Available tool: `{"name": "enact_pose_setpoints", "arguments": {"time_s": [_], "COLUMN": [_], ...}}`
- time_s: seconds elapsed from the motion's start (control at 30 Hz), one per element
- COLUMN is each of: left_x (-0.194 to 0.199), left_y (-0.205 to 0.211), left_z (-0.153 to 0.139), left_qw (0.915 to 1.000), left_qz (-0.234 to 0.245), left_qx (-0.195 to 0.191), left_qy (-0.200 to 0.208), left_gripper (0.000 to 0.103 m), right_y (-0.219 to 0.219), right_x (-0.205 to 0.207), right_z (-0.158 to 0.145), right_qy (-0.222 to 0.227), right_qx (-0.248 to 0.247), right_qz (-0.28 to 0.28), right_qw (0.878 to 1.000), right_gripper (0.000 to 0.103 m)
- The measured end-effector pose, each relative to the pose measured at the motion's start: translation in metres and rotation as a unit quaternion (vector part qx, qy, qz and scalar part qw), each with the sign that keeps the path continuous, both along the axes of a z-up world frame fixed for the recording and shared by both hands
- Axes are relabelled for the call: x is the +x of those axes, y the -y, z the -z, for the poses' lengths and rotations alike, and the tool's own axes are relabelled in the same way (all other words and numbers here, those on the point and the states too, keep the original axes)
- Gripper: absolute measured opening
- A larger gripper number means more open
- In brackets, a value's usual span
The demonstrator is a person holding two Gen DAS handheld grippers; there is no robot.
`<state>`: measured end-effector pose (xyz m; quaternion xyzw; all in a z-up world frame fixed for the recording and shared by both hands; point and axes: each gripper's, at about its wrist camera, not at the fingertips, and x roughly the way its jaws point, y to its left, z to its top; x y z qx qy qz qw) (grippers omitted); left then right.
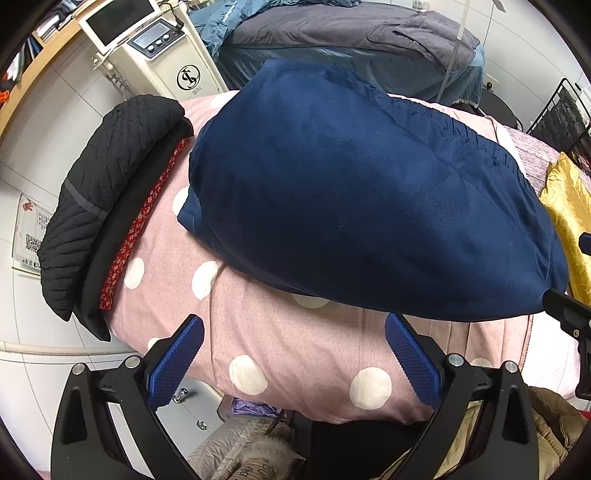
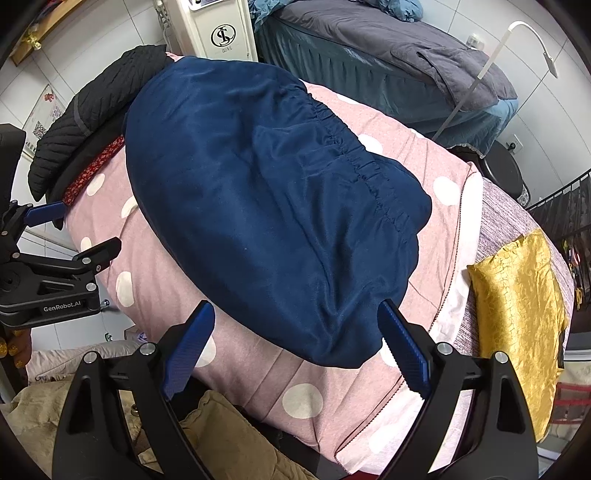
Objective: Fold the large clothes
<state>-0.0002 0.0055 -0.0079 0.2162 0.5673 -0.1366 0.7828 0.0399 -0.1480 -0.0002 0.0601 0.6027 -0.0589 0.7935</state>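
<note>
A dark blue garment (image 1: 362, 199) with an elastic waistband lies folded into a compact bundle on a pink quilt with white dots (image 1: 280, 347). It also shows in the right wrist view (image 2: 273, 206), on the quilt (image 2: 295, 391). My left gripper (image 1: 295, 354) is open and empty, just in front of the garment's near edge. My right gripper (image 2: 295, 339) is open and empty, its fingertips at the garment's near right end. The left gripper also shows at the left edge of the right wrist view (image 2: 79, 230).
A stack of folded black clothes (image 1: 107, 192) with a red patterned layer lies at the quilt's left end. A gold cushion (image 2: 517, 314) lies to the right. A white machine (image 1: 162, 55) and a grey-covered bed (image 1: 351, 33) stand behind. Beige padded clothing (image 2: 92, 413) lies below.
</note>
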Motion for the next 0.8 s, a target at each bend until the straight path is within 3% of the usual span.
{"name": "enact_pose_setpoints", "arguments": {"time_s": [0.8], "left_x": [0.0028], "left_y": [-0.0029], "left_z": [0.0014], "left_qw": [1.0000], "left_qz": [-0.003], "left_qx": [0.001], "left_qy": [-0.005], "left_gripper": [0.097], "right_y": [-0.0019], "right_x": [0.0008], "right_z": [0.0008], "right_qy": [-0.001], "right_qx": [-0.002], "right_qz": [-0.002], "right_qw": [1.000], "right_gripper": [0.089]}}
